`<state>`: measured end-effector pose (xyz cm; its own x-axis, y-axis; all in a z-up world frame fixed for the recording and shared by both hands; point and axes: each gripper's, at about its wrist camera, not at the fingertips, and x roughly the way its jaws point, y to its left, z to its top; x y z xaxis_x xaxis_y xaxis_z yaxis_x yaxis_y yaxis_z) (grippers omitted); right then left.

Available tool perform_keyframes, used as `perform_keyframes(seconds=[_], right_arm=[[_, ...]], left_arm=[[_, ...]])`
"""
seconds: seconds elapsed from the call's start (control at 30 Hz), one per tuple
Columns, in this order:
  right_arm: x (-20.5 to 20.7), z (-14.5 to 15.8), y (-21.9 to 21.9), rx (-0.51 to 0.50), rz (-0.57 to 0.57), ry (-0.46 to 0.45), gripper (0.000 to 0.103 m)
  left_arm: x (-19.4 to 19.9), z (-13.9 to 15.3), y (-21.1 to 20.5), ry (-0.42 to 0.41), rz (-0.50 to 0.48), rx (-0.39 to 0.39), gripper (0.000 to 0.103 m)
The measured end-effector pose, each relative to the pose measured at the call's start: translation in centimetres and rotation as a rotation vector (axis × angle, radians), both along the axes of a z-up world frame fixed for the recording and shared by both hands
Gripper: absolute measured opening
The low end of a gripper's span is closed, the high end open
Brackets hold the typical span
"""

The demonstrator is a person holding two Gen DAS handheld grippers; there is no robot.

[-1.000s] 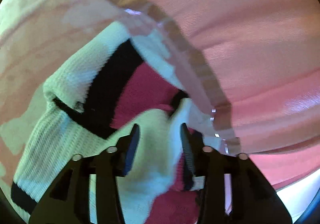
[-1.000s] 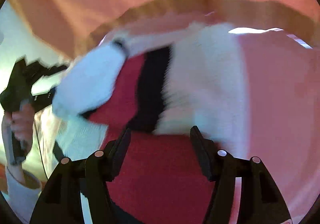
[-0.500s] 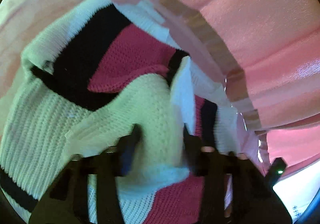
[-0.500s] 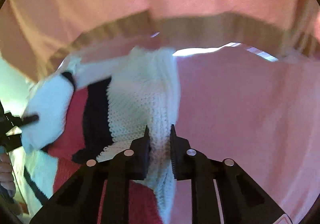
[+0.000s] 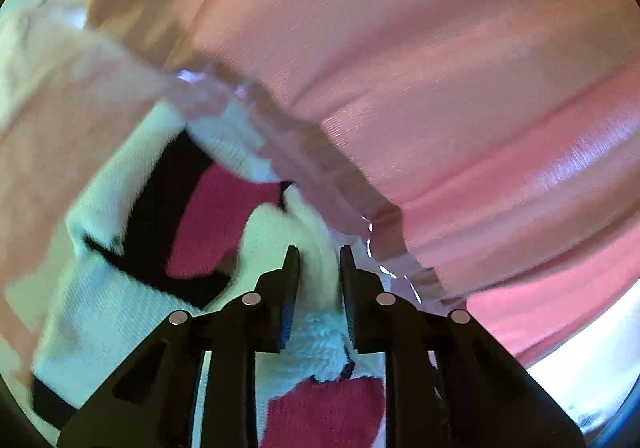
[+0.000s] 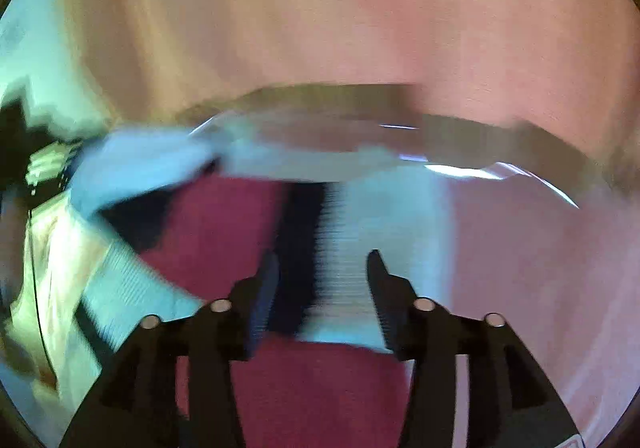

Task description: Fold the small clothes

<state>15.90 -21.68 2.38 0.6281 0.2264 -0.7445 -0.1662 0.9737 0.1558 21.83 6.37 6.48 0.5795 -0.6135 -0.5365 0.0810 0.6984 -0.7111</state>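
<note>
Knitted garment (image 5: 120, 312): coarse ribbed wool-like cloth, matt, in white, black and deep pink bands; its fuzzy white fold (image 5: 316, 332) looks softer and loftier. Pink cloth (image 5: 440, 68) at far right: smooth, fine-woven fabric with a faint satin sheen along its creases. Transparent sheet edge (image 5: 372, 232) over the table: thin glossy plastic, catching bright highlights. Left gripper (image 5: 319, 260): matt black moulded plastic, with finely ribbed blue-grey pads and small bright metal pins. Right gripper (image 6: 322, 262): the same matt black plastic, serrated pads, polished metal pins. The right-wrist view is blurred, so the knit's texture there is unclear.
</note>
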Motion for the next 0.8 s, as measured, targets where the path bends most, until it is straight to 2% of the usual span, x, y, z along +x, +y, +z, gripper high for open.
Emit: perform_keyframes(seconds=[0.03, 0.1, 0.13, 0.2, 0.23, 0.3, 0.37, 0.43, 0.5, 0.53, 0.6, 0.63, 0.7, 0.8], right_arm=[[0.2, -0.4, 2.8, -0.052, 0.081, -0.006, 0.053], [0.6, -1.7, 6.2, -0.143, 0.15, -0.015, 0.057], [1.4, -2.8, 8.0, -0.184, 0.194, 0.008, 0.062], [2.3, -4.2, 9.5, -0.23, 0.228, 0.044, 0.063], [2.3, -4.8, 9.3, -0.247, 0.23, 0.059, 0.063], [1.8, -4.9, 8.5, -0.247, 0.215, 0.072, 0.063], [1.2, -4.7, 6.5, -0.235, 0.179, 0.092, 0.063], [-0.6, -4.3, 4.2, -0.212, 0.143, 0.098, 0.063], [-1.2, -4.4, 2.7, -0.176, 0.108, 0.108, 0.064], [-1.3, -4.5, 1.6, -0.148, 0.08, 0.116, 0.065], [-1.0, -4.8, 0.7, -0.112, 0.054, 0.144, 0.065], [-0.7, -4.9, 0.6, -0.097, 0.05, 0.156, 0.065], [-0.7, -4.9, 0.6, -0.094, 0.054, 0.154, 0.065], [-0.8, -4.7, 1.0, -0.098, 0.068, 0.143, 0.065]], left_arm=[[0.0, 0.1, 0.1, -0.007, -0.006, 0.02, 0.02], [-0.1, -0.2, 0.4, -0.001, 0.044, 0.053, 0.019], [0.1, -0.6, 0.7, 0.013, 0.044, 0.049, 0.02], [0.8, -1.9, 0.9, 0.069, 0.033, 0.031, 0.02], [1.0, -2.7, 1.0, 0.105, 0.032, 0.023, 0.021], [1.0, -3.6, 0.8, 0.152, 0.031, 0.015, 0.029], [0.7, -4.2, -0.3, 0.201, 0.007, 0.02, 0.053], [-0.1, -4.7, -2.2, 0.222, -0.013, 0.044, 0.058], [-0.3, -5.7, -4.4, 0.239, -0.054, 0.074, 0.058], [-0.1, -6.2, -5.2, 0.246, -0.06, 0.083, 0.055], [0.2, -7.6, -6.3, 0.26, -0.067, 0.089, 0.026], [0.5, -8.3, -6.4, 0.277, -0.071, 0.078, 0.0], [0.8, -8.6, -6.0, 0.282, -0.052, 0.045, 0.0], [0.5, -6.5, -5.0, 0.217, 0.006, 0.09, 0.0]])
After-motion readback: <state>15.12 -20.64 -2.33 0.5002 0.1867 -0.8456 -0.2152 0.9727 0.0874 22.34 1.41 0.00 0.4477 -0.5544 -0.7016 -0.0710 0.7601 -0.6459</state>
